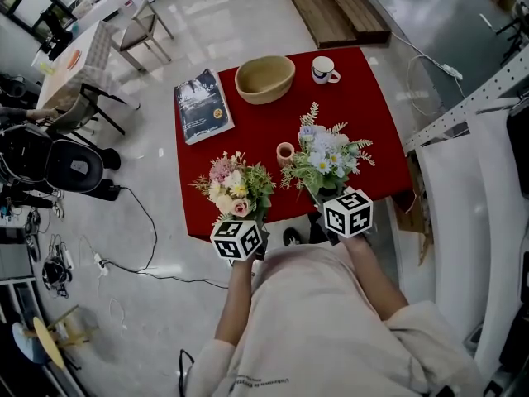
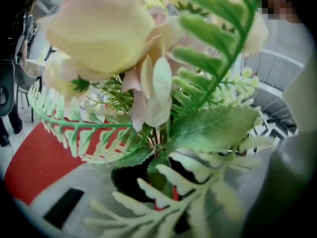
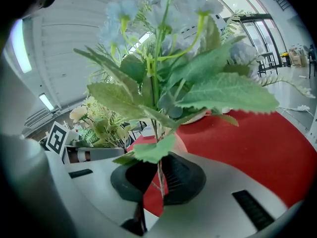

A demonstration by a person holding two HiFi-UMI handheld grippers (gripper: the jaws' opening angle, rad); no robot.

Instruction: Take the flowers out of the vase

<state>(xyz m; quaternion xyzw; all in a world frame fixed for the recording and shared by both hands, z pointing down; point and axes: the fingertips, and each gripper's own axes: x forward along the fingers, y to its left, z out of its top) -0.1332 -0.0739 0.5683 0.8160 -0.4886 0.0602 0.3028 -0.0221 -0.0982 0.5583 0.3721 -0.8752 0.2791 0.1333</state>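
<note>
A red surface (image 1: 273, 122) is seen from above. A pink and cream bouquet (image 1: 234, 187) is held over its near edge at about 7 o'clock, and a blue and white bouquet (image 1: 326, 157) at about 5 o'clock. A small pinkish vase (image 1: 285, 153) stands upright on the surface between the two bouquets, just beside the blue and white one. Both bouquets are held clear of it.

The left gripper (image 2: 159, 180) is closed on the stems of the pink and cream bouquet. Its dark pads (image 2: 126, 182) are pressed to either side of the stems, though much of the jaws is covered by pale fern fronds. The right gripper (image 3: 158, 175) is closed on the thin stems of the blue and white bouquet, which are pinched between its two black pads (image 3: 181, 177), with the leaves spreading directly above them. In the right gripper view, the other bouquet and the left gripper's marker cube (image 3: 57, 138) are seen at 9 o'clock.

Farther back on the surface, a dark book (image 1: 202, 106) lies at 10 o'clock, a tan bowl (image 1: 264, 78) sits at 12 o'clock, and a white mug (image 1: 324, 69) stands at 1 o'clock, just beside the bowl.
</note>
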